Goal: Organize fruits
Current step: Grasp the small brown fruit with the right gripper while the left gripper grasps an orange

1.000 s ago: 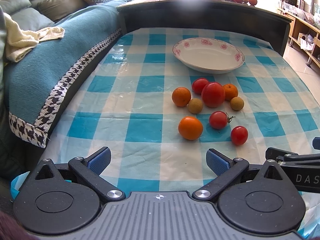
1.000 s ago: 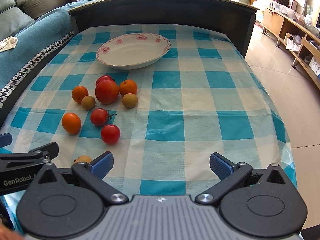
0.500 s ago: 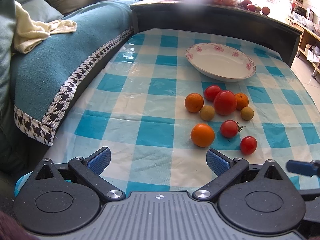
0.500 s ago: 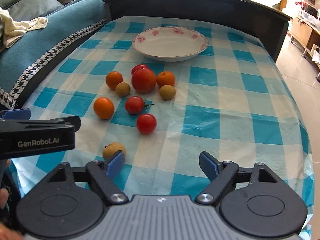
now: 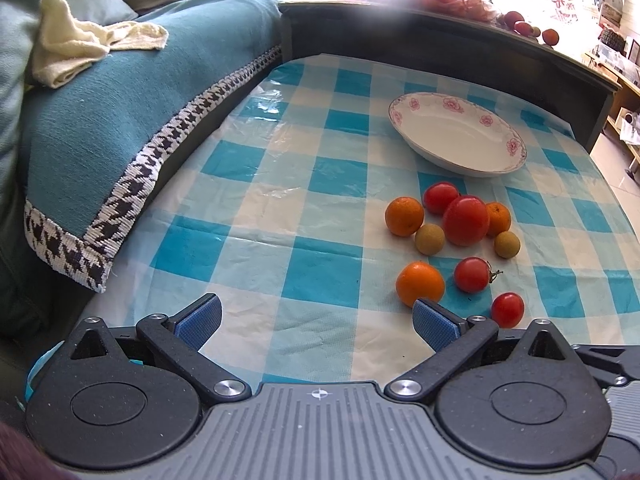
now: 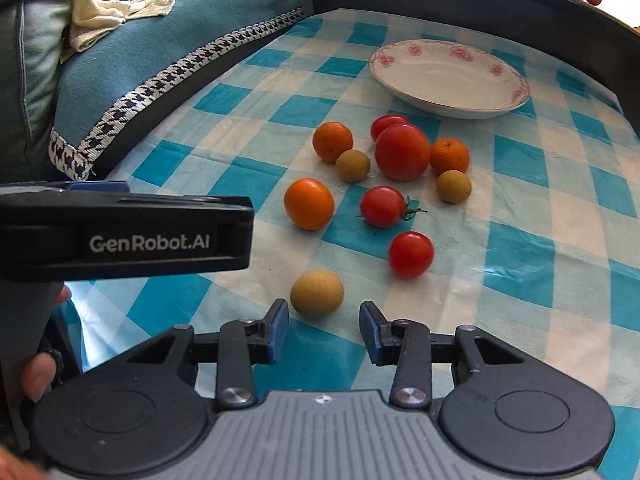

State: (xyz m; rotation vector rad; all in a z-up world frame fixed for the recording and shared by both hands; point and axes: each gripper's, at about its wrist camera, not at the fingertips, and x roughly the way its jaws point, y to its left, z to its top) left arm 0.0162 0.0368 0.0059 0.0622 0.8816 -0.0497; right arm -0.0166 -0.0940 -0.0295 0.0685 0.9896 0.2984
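Several tomatoes, oranges and small tan fruits lie in a cluster on the blue-checked tablecloth, with a large tomato (image 5: 466, 220) (image 6: 402, 152) in the middle. A white flowered plate (image 5: 500, 160) (image 6: 516, 100) stands empty behind them. A tan round fruit (image 6: 317, 293) lies alone nearest me, just ahead of my right gripper (image 6: 324, 330), whose jaws are partly open around empty space. My left gripper (image 5: 316, 322) is wide open and empty above the table's near left; an orange (image 5: 420, 283) lies by its right fingertip. The left gripper's body (image 6: 120, 232) shows at the left of the right wrist view.
A sofa with a teal throw (image 5: 120, 120) and a cream cloth (image 5: 80, 48) runs along the table's left edge. A dark raised board (image 5: 440, 36) with more fruit on top closes the far end. Floor and shelves lie to the right.
Both grippers have swung left and moved forward toward the fruit. The right gripper's jaws have narrowed and now sit just behind the tan fruit. The left jaws stay wide.
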